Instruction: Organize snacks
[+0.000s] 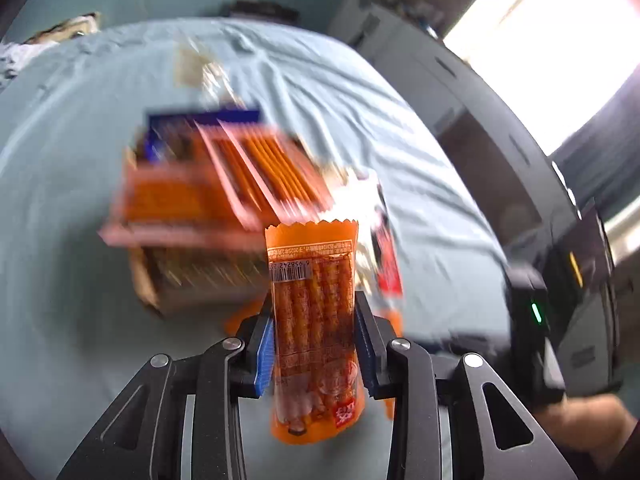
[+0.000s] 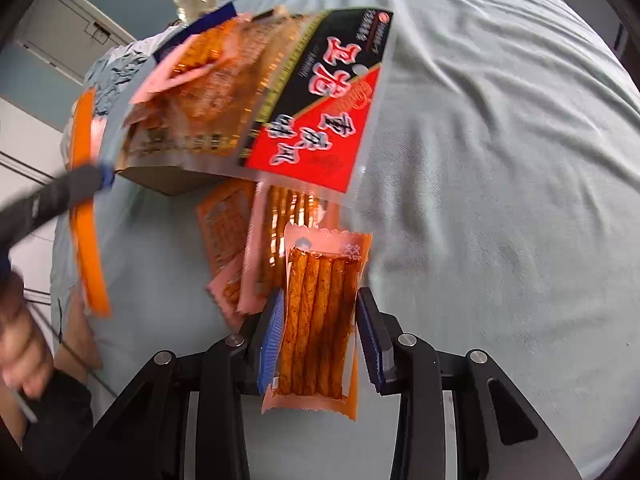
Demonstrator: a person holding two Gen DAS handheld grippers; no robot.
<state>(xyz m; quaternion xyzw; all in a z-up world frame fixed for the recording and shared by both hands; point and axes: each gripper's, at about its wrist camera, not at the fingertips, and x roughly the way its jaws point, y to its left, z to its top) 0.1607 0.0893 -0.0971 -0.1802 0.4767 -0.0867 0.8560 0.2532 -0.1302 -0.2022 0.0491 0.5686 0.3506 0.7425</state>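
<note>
Fingers (image 1: 264, 344) of the left gripper (image 1: 314, 344) pinch an orange stick packet (image 1: 312, 320); the right gripper (image 2: 318, 340) clamps a pink-edged packet (image 2: 316, 320). Transfer step; next, presumably, placement onto the blurred cardboard box (image 1: 200, 276) pile over the bed (image 1: 60, 240).

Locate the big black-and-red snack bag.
In the right wrist view the big bag lies upper centre on the blue sheet, overlapping the cardboard box, just beyond the loose orange packets.

A home bedroom; a bed (image 1: 360, 92) under a wrinkled pale-blue sheet, a bright window (image 1: 560, 36) beside it
</note>
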